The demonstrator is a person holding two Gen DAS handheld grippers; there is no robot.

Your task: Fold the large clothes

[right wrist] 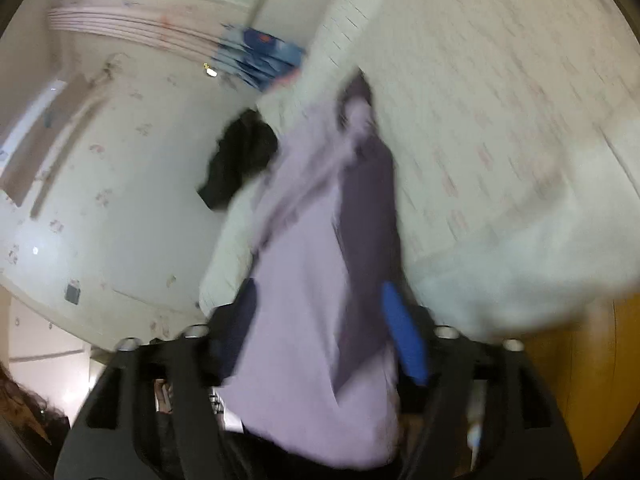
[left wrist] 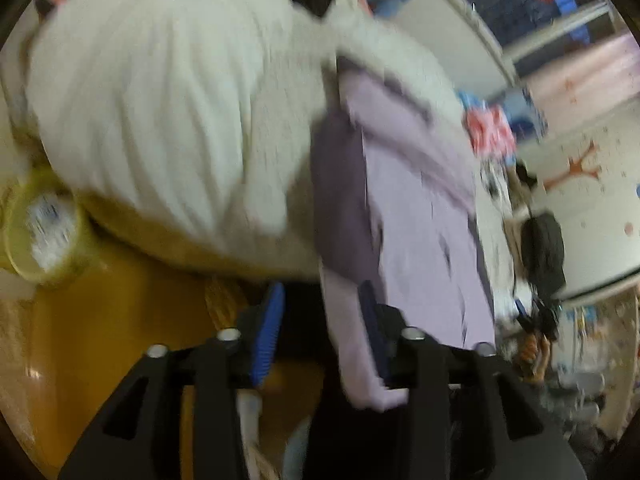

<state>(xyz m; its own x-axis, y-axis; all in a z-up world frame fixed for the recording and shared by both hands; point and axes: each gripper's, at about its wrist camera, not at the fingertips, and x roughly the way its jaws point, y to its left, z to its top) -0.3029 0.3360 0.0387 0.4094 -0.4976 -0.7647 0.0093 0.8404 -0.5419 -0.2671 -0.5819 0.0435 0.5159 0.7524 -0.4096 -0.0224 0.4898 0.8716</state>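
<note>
**Lilac garment held up between two tools**

Motion blur softens both wrist views, so fine detail is lost. Left tool point(left wrist: 320, 336) is tipped upward, its two blue-padded fingers point(left wrist: 266, 332) standing apart; the lilac garment point(left wrist: 416, 216) hangs over the right-hand finger and runs up and away from it. Whether cloth is actually nipped there I cannot tell, since the gap between the pads looks dark and bare.

Right tool point(right wrist: 320, 328) also points upward, and here the same garment point(right wrist: 304, 280) fills the whole space between the two fingers point(right wrist: 404, 340), bunched thick and draped down over the tool's body. The fingers are spread by that wad of fabric and press on it from both sides.

One lilac garment is in view, with a darker purple inner face showing along its fold. One large white cushion or pillow point(left wrist: 160, 100) sits behind it, against a yellow surface point(left wrist: 120, 300). One dark piece of clothing point(right wrist: 240, 156) lies further off on a pale patterned bedsheet point(right wrist: 480, 100).
</note>
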